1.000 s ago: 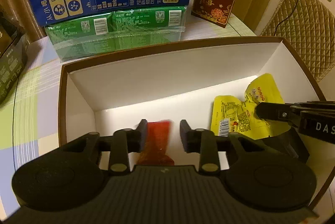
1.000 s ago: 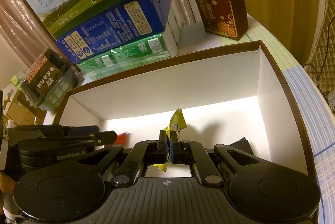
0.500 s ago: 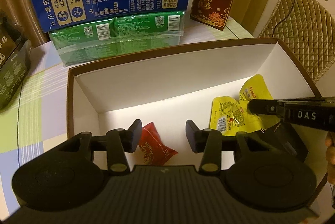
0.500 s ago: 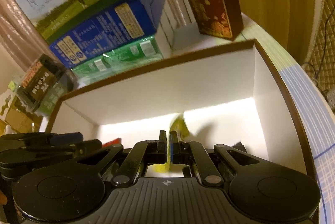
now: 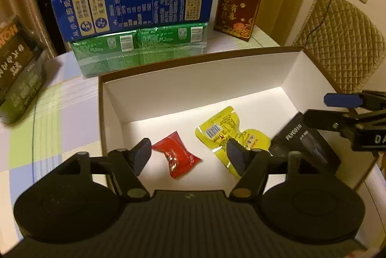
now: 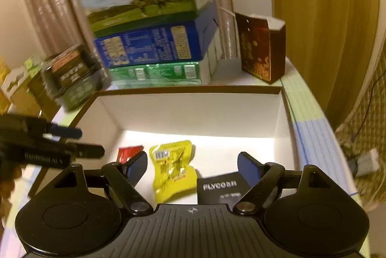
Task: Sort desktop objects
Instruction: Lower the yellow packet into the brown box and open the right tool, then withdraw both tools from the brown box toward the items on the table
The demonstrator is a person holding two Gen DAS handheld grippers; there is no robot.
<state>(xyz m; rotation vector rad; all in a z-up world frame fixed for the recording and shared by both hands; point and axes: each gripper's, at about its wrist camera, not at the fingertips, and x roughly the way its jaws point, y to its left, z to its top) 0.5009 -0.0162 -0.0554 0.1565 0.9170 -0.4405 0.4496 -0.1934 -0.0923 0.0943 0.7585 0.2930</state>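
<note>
Both grippers hover over the open white-lined box [image 5: 197, 79]; each has just let go of its item.

Left gripper [image 5: 188, 154]: jaws have just been opening and now stand apart, nothing between the pads. The red candy wrapper [image 5: 177, 157] lies flat on the box floor beyond the fingertips, at about 12 o'clock from the tool and slightly toward the left finger. Its long axis runs from 11 to 5 o'clock in the left wrist view.

Right gripper [image 6: 191, 167]: jaws have just been opening, now wide apart and empty. The yellow snack pouch [image 6: 172, 168] lies on the floor between and beyond the fingers, at about 11 o'clock, long axis roughly 12 to 6. The black FLYCO box [image 6: 218, 186] sits just beside it at 3 o'clock, under the right finger.

Judgement: both drops look complete, and all three items rest inside the box. No further loose item shows on the chequered tablecloth [image 5: 48, 113] near either tool; the stacked milk cartons [image 5: 135, 4] and dark red gift bag [image 5: 237, 8] stand behind the box at 12 o'clock, well apart from both. Neither hand is clearly nearer a next target.
</note>
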